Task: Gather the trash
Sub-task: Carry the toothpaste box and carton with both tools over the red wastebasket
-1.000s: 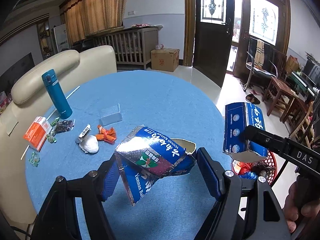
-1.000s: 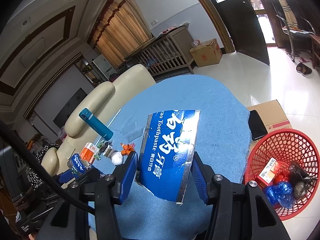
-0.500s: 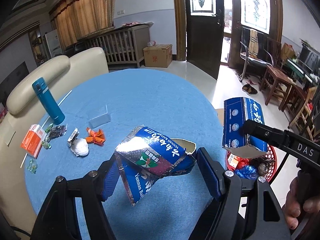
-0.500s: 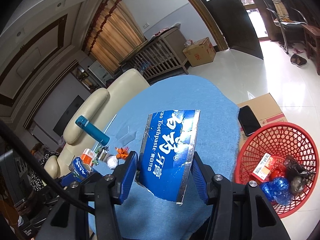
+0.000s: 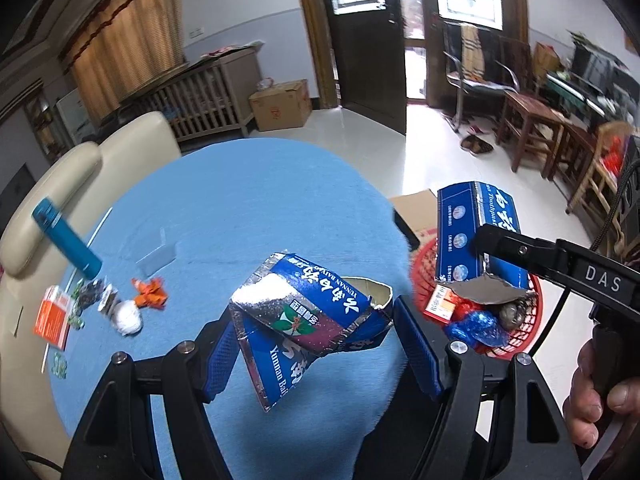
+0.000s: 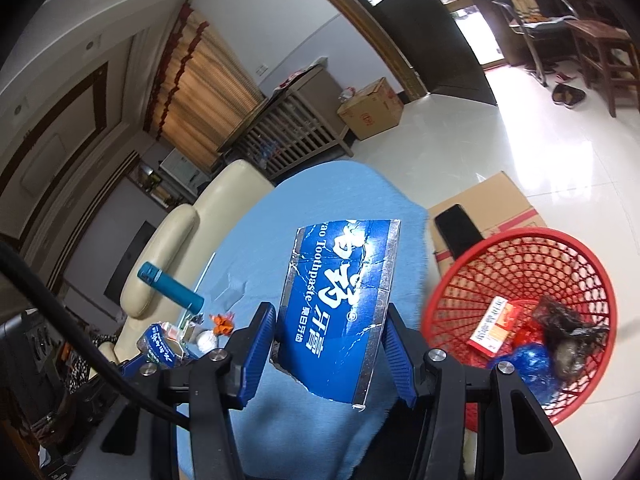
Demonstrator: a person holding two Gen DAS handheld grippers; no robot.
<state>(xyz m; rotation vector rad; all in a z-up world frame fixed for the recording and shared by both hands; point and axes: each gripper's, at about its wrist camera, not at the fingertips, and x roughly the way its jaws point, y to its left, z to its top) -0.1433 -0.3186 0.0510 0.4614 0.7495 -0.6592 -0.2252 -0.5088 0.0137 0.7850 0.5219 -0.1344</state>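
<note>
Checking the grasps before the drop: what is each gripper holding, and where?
Left gripper clamps the crumpled toothpaste box piece across its sides. Right gripper clamps the flatter box piece by its long edges.

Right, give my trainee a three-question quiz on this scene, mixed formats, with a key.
1. True or false: the left gripper is empty.
2. Multiple choice: the red basket stands A) on the blue table, B) on the floor beside it, C) on the sofa.
3. Fill in: the right gripper holds a piece of a blue ____ box.

Key: 1 false, it holds a crumpled blue carton; 2 B; 3 toothpaste.
</note>
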